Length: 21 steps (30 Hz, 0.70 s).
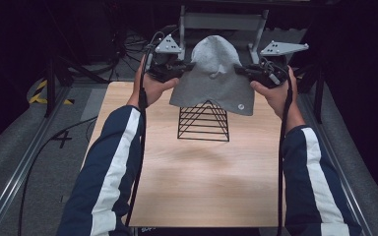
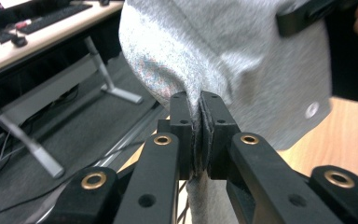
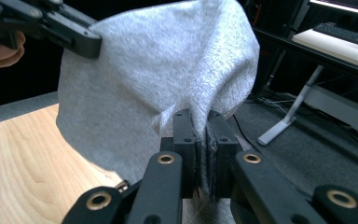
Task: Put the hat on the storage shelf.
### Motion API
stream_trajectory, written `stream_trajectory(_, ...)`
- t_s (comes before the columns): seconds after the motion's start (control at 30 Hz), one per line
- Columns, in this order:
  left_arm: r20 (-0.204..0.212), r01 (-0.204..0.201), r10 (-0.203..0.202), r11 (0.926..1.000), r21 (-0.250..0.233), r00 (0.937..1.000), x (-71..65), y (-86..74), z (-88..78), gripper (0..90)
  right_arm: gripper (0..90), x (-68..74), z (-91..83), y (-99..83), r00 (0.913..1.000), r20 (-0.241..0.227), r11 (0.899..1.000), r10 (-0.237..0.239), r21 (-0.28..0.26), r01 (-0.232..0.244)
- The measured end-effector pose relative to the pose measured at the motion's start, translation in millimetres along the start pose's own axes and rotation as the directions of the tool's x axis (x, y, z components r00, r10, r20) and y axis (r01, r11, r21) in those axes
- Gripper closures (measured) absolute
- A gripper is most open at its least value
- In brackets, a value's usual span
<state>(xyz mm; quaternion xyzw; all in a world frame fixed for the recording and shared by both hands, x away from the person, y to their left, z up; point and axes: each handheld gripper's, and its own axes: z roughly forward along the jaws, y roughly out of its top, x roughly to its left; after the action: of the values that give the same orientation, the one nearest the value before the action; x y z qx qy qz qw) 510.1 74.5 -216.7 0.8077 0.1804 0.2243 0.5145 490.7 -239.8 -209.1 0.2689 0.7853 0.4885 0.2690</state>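
Note:
A grey knit hat hangs in the air above the far part of the table, stretched between both grippers. My left gripper is shut on the hat's left edge, and its jaws pinch the grey fabric between the pads. At the hat's right edge my right gripper is likewise shut on the fabric. Just below the hat's lower rim stands a black wire pyramid stand. A small round button sits near the hat's lower right corner.
The wooden table stretches bare toward the person. A grey metal frame stands behind the hat. Cables trail from both grippers along the sleeves. Desks with keyboards lie beyond the table.

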Motion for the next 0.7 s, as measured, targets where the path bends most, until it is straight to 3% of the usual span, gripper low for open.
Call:
stream_trajectory(0.37, 0.021, -0.026, 0.026, 0.9997, -0.006, 0.9995, -11.9, -12.0, -13.0, 84.5, 84.9, 14.2, -5.1, -3.2, 0.9994, -0.021, 1.0, -0.028, -0.003, 0.028)
stream_trajectory(0.57, 0.028, -0.01, 0.01, 0.9999, 0.009, 0.9996, -11.8, -24.5, -9.5, 84.4, 84.8, 19.5, -0.6, -9.1, 0.9988, -0.031, 0.999, -0.038, 0.013, 0.039)
stream_trajectory(0.7, 0.039, -0.008, 0.008, 1.0, -0.006, 0.9992, -10.4, -27.8, -11.1, 84.4, 84.7, 19.8, 0.9, -11.8, 0.9985, -0.041, 0.999, -0.036, 0.009, 0.037)
